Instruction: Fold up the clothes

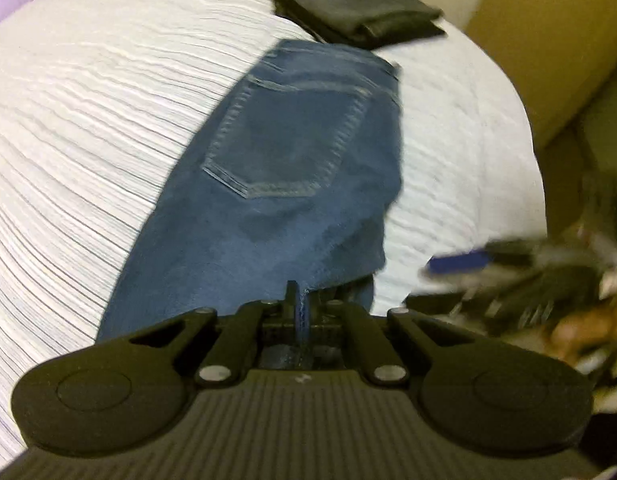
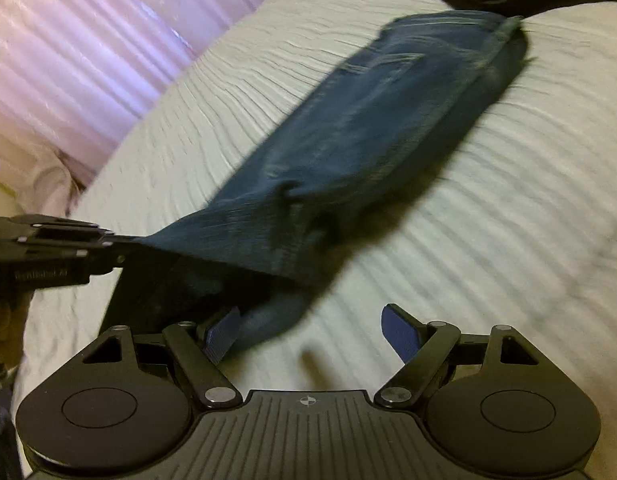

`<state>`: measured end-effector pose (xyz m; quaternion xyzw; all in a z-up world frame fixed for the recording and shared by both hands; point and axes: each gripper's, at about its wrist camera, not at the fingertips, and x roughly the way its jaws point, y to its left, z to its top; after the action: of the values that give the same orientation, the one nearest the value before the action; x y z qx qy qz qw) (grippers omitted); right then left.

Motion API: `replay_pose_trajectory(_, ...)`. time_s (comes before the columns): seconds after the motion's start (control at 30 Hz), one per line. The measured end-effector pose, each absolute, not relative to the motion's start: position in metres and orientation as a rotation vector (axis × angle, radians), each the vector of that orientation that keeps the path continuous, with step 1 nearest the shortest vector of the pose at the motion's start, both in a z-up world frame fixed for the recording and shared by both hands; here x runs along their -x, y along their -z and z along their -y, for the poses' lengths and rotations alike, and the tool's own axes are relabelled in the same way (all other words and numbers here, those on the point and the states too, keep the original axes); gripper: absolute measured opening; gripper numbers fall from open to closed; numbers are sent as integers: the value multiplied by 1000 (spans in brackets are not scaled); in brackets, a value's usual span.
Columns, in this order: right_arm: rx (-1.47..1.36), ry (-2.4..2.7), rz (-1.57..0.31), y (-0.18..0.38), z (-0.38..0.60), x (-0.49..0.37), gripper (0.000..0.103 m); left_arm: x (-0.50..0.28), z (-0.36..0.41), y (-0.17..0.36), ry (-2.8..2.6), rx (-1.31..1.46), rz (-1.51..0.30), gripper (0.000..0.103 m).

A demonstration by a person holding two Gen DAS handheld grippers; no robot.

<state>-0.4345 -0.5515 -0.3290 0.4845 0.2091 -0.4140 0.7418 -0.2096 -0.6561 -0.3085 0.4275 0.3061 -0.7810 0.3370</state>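
- Because the jeans lie lengthwise on the white bed, already doubled leg on leg, the near end is the one to lift for the next fold.
- Left tongs are clamped tight on the denim edge, raising it off the bed.
- Right tongs stand wide apart, holding nothing, beside the hanging hem, probably to take a second corner.
- Dark folded clothes sit beyond, likely finished.

left gripper: black linkage arms, silver rivets, ribbed grey body | right gripper: same build, blue ribbed pads
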Motion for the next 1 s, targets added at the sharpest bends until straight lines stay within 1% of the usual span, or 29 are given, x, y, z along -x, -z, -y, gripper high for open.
replay_pose_trajectory(0.07, -1047, 927, -450, 335, 559, 413, 82, 208, 665, 307, 2056, -1119, -790, 0)
replay_pose_trajectory(0.2, -993, 1015, -473, 352, 578, 379, 82, 204, 657, 302, 2104, -1140, -737, 1)
replay_pose_trajectory(0.3, -935, 1104, -479, 361, 588, 376, 82, 206, 649, 306, 2132, -1159, -656, 1)
replay_pose_trajectory(0.33, -904, 1160, -465, 356, 584, 385, 82, 208, 645, 307, 2170, -1188, -602, 2)
replay_pose_trajectory(0.37, -872, 1216, -450, 351, 579, 393, 81, 215, 636, 308, 2212, -1230, -534, 6)
replay_pose_trajectory(0.4, -839, 1271, -435, 346, 575, 402, 81, 223, 622, 309, 2253, -1275, -457, 7)
replay_pose_trajectory(0.43, -823, 1312, -397, 335, 565, 414, 81, 233, 608, 311, 2293, -1321, -376, 7)
replay_pose_trajectory(0.5, -791, 1340, -402, 321, 545, 428, 81, 250, 580, 323, 2328, -1432, -206, 6)
replay_pose_trajectory(0.57, -843, 1353, -424, 324, 534, 439, 79, 266, 551, 337, 2347, -1541, -28, 6)
replay_pose_trajectory(0.63, -931, 1352, -445, 335, 534, 447, 79, 272, 538, 353, 2300, -1628, 46, 7)
replay_pose_trajectory(0.67, -976, 1351, -456, 341, 533, 451, 80, 271, 535, 358, 2272, -1648, 43, 7)
replay_pose_trajectory(0.73, -1052, 1309, -469, 347, 535, 456, 80, 262, 538, 359, 2233, -1647, -57, 10)
replay_pose_trajectory(0.8, -1047, 1292, -512, 343, 533, 458, 80, 246, 538, 353, 2210, -1614, -149, 12)
replay_pose_trajectory(0.9, -1017, 1269, -582, 334, 524, 462, 80, 212, 529, 345, 2137, -1564, -254, 13)
replay_pose_trajectory(1.0, -990, 1239, -657, 324, 513, 456, 80, 163, 515, 336, 2008, -1483, -386, 14)
